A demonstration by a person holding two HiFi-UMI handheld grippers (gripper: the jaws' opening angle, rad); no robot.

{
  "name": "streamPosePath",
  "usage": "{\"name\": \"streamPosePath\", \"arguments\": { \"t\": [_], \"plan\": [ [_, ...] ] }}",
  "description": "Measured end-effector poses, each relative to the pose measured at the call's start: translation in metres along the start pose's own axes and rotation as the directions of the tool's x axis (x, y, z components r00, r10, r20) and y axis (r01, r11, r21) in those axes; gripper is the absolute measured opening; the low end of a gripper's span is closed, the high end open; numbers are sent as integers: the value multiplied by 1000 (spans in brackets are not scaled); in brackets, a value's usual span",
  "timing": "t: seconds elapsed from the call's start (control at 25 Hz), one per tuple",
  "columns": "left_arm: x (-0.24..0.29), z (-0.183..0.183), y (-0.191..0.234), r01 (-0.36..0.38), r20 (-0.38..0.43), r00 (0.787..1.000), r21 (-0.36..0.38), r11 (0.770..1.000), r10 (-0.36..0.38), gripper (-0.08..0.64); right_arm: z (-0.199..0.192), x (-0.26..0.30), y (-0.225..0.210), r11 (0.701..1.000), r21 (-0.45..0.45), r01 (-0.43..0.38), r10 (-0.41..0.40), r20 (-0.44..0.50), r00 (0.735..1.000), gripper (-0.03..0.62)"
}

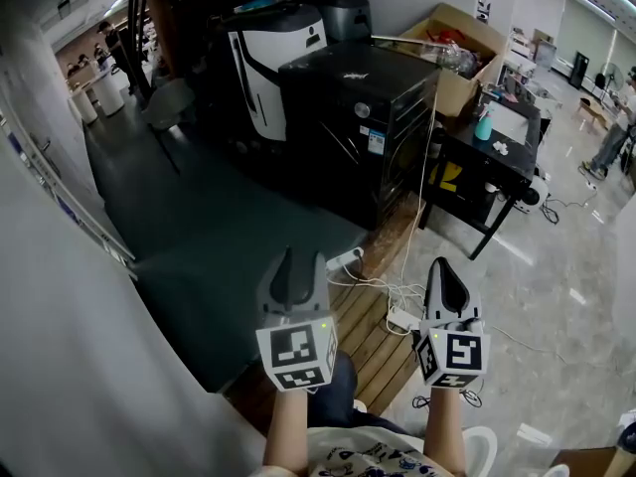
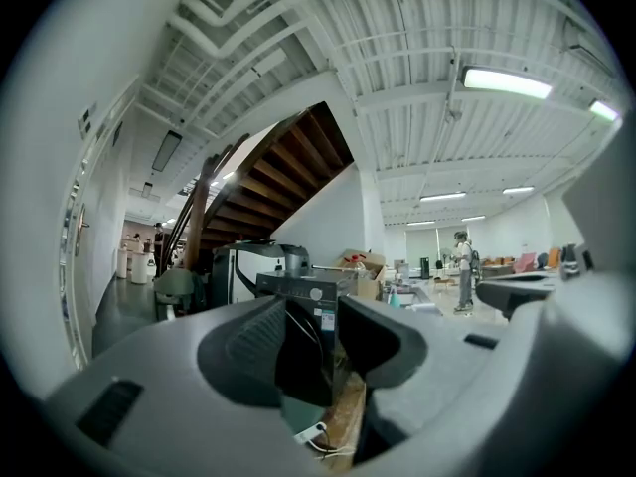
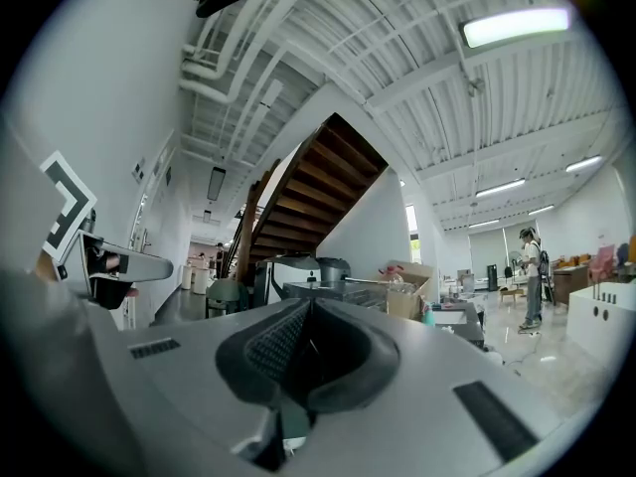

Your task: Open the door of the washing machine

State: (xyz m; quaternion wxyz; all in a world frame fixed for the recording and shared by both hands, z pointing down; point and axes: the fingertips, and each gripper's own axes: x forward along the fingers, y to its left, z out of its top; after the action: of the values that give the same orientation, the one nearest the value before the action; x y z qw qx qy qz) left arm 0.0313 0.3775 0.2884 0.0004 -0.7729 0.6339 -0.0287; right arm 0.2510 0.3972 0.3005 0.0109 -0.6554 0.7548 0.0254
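The black washing machine [image 1: 358, 127] stands across the floor, well ahead of both grippers. Its front with a round knob and a white sticker faces me. Its door is too dark to make out. My left gripper [image 1: 302, 264] is held level at the lower middle of the head view, its jaws apart with nothing between them. In the left gripper view the washing machine [image 2: 303, 311] shows through the gap of that gripper [image 2: 310, 344]. My right gripper [image 1: 444, 268] hangs beside it to the right. Its jaws [image 3: 310, 338] meet, with nothing in them, and the washing machine [image 3: 333, 289] is far beyond.
A white appliance [image 1: 273, 53] stands behind the machine on the left. At the right are a cardboard box [image 1: 459, 58] and a black table [image 1: 497, 152]. A power strip and cables [image 1: 397, 311] lie on wooden boards [image 1: 373, 341] below the grippers. A white wall [image 1: 60, 326] runs along the left.
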Motion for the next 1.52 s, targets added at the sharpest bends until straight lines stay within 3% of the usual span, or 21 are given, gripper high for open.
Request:
{"name": "streamPosePath", "arguments": {
  "t": [0.12, 0.28, 0.8, 1.52],
  "plan": [
    [9, -1, 0, 1, -6, 1000, -3, 1000, -1, 218, -3, 8, -3, 1000, 5, 1, -1, -8, 1000, 20],
    [26, -7, 0, 4, -19, 1000, -22, 1000, -4, 245, -10, 24, -7, 1000, 18, 8, -8, -22, 1000, 20],
    [137, -25, 25, 11, -50, 999, -45, 999, -13, 247, -30, 126, -19, 999, 18, 28, -27, -71, 997, 18],
    [377, -7, 67, 108, -145, 983, -69, 992, -117, 245, -1, 342, -49, 993, -31, 117, -120, -99, 988, 19]
  ]
}}
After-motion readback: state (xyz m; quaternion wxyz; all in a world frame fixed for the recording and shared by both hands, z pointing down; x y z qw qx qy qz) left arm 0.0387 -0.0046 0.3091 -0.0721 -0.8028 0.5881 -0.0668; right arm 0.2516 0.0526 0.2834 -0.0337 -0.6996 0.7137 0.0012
